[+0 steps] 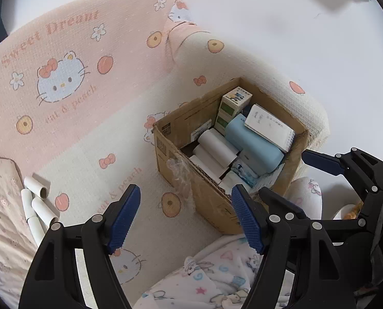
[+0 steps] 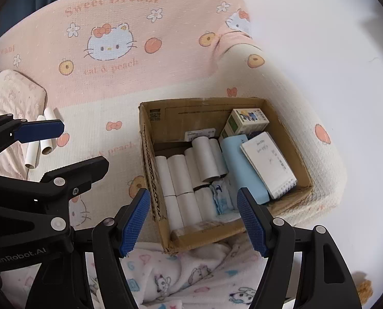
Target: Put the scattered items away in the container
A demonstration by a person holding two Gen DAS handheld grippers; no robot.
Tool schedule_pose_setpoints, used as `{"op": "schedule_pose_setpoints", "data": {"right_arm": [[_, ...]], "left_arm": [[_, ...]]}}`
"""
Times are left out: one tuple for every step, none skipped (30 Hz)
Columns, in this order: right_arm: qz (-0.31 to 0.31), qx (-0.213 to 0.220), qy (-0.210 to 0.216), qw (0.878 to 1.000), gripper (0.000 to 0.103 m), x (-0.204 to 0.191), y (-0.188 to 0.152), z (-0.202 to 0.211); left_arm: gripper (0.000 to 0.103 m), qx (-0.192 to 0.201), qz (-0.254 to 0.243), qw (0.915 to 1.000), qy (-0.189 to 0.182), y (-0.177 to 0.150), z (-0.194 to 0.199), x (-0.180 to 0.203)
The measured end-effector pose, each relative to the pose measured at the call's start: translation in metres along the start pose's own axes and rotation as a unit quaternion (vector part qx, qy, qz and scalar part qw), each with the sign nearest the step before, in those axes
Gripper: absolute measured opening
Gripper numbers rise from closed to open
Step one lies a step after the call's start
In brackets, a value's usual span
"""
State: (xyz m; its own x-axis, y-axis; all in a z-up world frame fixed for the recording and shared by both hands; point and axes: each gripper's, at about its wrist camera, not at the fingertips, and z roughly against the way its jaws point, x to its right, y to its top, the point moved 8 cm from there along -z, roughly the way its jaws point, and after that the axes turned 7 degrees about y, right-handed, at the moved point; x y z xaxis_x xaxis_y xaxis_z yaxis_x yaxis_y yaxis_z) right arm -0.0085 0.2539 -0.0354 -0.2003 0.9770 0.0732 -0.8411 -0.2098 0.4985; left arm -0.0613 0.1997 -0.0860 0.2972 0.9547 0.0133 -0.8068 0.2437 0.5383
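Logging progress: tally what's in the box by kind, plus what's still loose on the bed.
In the cardboard box, as far as visible:
White paper rolls: about 8, some partly hidden
Small printed cartons: 2
Light blue case: 1
Spiral notepad: 1
Blue-and-white tissue pack: 1

Loose on the bed:
Paper rolls: 4

Total: about 17

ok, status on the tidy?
Left tool open, right tool open, both empty. White paper rolls loose on mat, outside brown cardboard box. Path unobstructed.
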Motion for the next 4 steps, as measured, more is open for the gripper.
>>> {"op": "schedule_pose_setpoints", "data": {"right_arm": [[-0.001, 0.001, 0.0, 1.0, 0.068, 0.0012, -0.0007, 0.0003], [-0.003, 0.001, 0.001, 1.0, 0.068, 0.0024, -0.0016, 0.0004], [-0.006, 0.001, 0.001, 1.0, 0.068, 0.0038, -0.0025, 0.0004], [-0.008, 0.002, 0.002, 1.0, 0.068, 0.0048, -0.0031, 0.0003]], "left_arm": [[0.077, 0.001, -0.003, 1.0, 0.002, 0.0005, 0.0007, 0.0015], [0.077, 0.002, -0.007, 1.0, 0.004, 0.0011, 0.0015, 0.0029], [0.077, 0.003, -0.01, 0.9999, 0.007, 0.0015, 0.0021, 0.0043], [0.077, 0.004, -0.013, 0.9999, 0.011, 0.0019, 0.0026, 0.0058]]}}
